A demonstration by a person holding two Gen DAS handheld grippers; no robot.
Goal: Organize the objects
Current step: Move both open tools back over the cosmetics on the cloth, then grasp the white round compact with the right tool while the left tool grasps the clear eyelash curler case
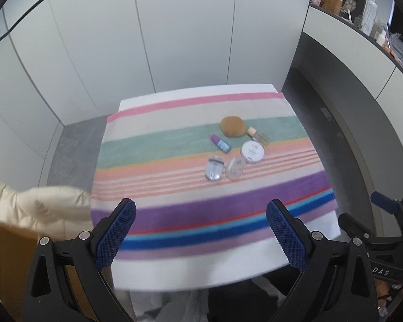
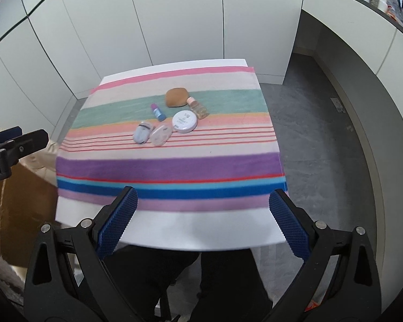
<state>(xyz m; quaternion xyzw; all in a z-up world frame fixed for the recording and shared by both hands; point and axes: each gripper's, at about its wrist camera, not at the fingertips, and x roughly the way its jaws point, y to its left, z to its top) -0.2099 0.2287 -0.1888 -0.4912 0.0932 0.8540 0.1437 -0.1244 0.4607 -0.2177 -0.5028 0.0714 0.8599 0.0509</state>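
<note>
Nearest, the left tongs point(image 1: 200, 230) and right tongs point(image 2: 202, 221) gape wide and empty at the table's point(image 2: 174, 230) near edge. The striped towel point(image 2: 169, 166) covers most of it. Toward its far edge cluster a brown pad point(image 2: 176, 97), white jar point(image 2: 184, 121), clear case point(image 2: 161, 135), curler point(image 2: 141, 132), bottle point(image 2: 198, 109) and purple tube point(image 2: 157, 112). Nothing looks sorted yet; all remains.

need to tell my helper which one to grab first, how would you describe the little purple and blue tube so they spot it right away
Look at the striped cloth covering the white table, where a small cluster of cosmetics sits. On the green stripe, left of the brown puff, lies the tube. It is the only slim stick there, with a purple cap and a blue body.
</note>
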